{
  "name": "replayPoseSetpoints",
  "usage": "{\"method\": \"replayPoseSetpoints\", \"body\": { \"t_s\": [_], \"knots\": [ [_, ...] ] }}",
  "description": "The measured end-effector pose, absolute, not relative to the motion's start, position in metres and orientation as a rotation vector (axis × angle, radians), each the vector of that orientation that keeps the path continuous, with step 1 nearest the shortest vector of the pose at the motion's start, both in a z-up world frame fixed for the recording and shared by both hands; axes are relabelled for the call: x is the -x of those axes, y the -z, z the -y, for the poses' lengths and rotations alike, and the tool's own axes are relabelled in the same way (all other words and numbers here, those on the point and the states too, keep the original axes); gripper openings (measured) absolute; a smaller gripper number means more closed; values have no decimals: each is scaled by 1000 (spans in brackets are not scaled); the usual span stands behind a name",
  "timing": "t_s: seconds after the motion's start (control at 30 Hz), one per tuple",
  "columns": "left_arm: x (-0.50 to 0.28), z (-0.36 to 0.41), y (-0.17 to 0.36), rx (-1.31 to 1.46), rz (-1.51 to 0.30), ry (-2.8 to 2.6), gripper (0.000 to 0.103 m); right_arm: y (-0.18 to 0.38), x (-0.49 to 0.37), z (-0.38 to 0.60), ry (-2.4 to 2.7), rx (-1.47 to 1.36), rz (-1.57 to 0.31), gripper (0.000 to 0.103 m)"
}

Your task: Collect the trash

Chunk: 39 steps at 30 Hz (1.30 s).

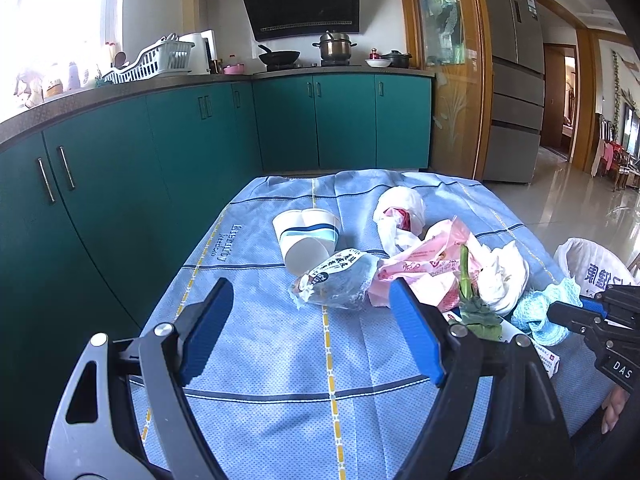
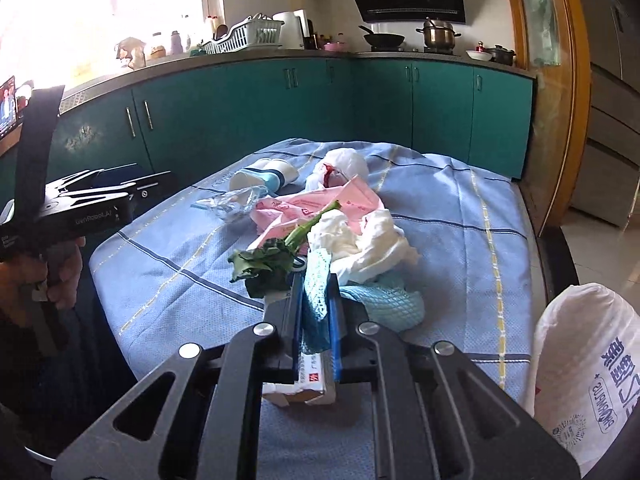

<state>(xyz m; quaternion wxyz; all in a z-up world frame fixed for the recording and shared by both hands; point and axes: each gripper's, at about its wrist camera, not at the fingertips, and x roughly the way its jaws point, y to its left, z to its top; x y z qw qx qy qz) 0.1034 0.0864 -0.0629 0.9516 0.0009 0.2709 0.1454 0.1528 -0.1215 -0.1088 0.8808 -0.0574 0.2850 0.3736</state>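
Our right tool (image 2: 316, 276) is clamped on the light-blue mesh cloth (image 2: 384, 300) at the near edge of the trash pile on the surface (image 2: 460, 208). Our left tool (image 1: 308, 312) stands apart, holding nothing, just short of the clear wrapper (image 1: 336, 280), with the paper cups (image 1: 308, 236) beyond.

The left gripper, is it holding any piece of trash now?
No, the left gripper is open above the blue tablecloth, with nothing between its fingers.

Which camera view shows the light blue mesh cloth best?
The right wrist view: the light blue mesh cloth sits close, pinched in the right hand-held gripper. The left wrist view shows it small, near the right edge.
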Motion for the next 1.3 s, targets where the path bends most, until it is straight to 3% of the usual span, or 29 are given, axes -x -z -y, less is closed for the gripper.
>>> {"method": "replayPoseSetpoints", "body": {
  "t_s": [0.43,0.5,0.57,0.63,0.7,0.97,1.0,1.03,1.17,1.3],
  "knots": [
    [-110,-113,72,22,-566,-347,81,111,-165,156,-639,36,-604,13],
    [-117,-119,75,26,-582,-349,81,113,-168,156,-619,35,-615,30],
    [-127,-123,78,47,-602,-327,81,114,-169,155,-602,33,-612,62],
    [-140,-121,81,70,-619,-287,81,115,-169,155,-588,42,-605,71],
    [-154,-116,86,68,-641,-252,81,117,-171,155,-563,50,-609,76],
    [-201,-117,113,111,-735,-169,81,123,-180,161,-547,25,-642,77],
    [-203,-119,116,122,-749,-160,78,124,-181,161,-545,26,-644,77],
    [-202,-121,119,131,-756,-156,68,125,-181,160,-543,27,-645,78],
    [-188,-123,122,128,-761,-135,44,126,-180,156,-544,42,-645,78],
    [-169,-121,117,116,-739,-131,32,126,-177,154,-547,56,-643,78]
  ]
}}
